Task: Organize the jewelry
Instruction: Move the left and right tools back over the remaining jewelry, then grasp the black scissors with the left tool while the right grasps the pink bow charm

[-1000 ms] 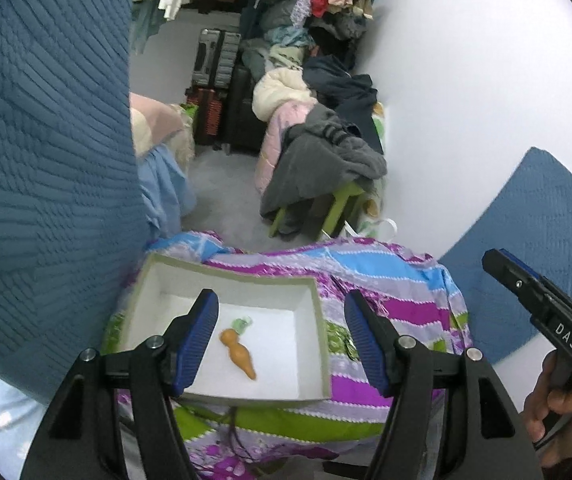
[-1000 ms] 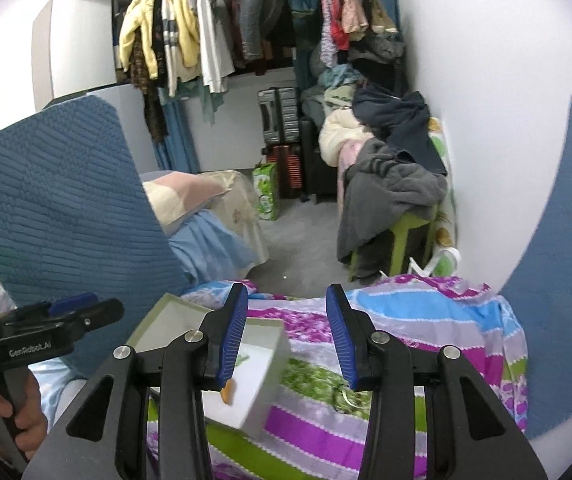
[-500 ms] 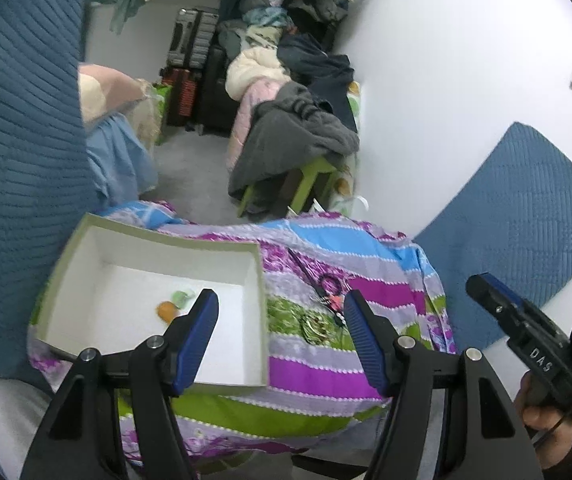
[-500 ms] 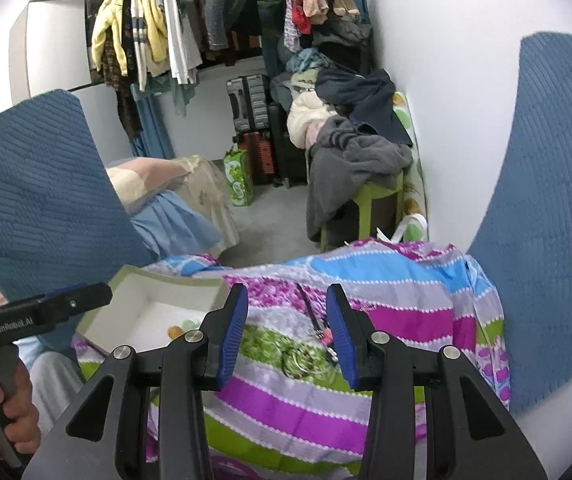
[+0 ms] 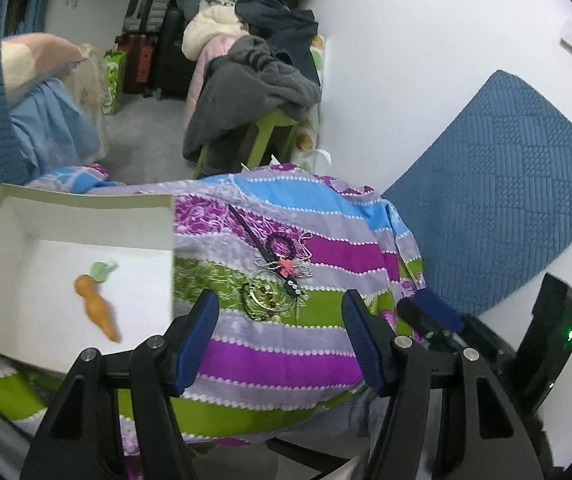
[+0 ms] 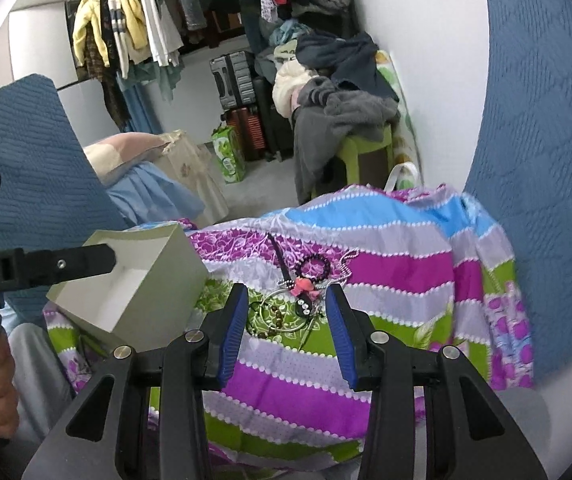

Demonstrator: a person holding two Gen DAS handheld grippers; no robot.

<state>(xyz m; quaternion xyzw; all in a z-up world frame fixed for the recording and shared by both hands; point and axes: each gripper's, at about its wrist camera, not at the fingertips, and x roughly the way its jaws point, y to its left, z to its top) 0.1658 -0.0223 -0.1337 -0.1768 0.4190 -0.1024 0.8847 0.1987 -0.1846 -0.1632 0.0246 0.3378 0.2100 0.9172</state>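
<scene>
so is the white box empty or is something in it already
Not empty: the lidless white box holds an orange carrot-shaped piece with a pale green top, lying on its floor.

From my right wrist view, the box point(image 6: 133, 280) wall hid its contents. The jewelry pile point(image 5: 275, 280) was too tangled and small for me to separate pieces. My left wrist view cut off the box's near left corner, and its near rim blurred.

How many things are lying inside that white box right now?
2: an orange carrot-shaped piece in the middle of the box, and a small pale green piece touching its top end. The near corner is hidden.
</scene>
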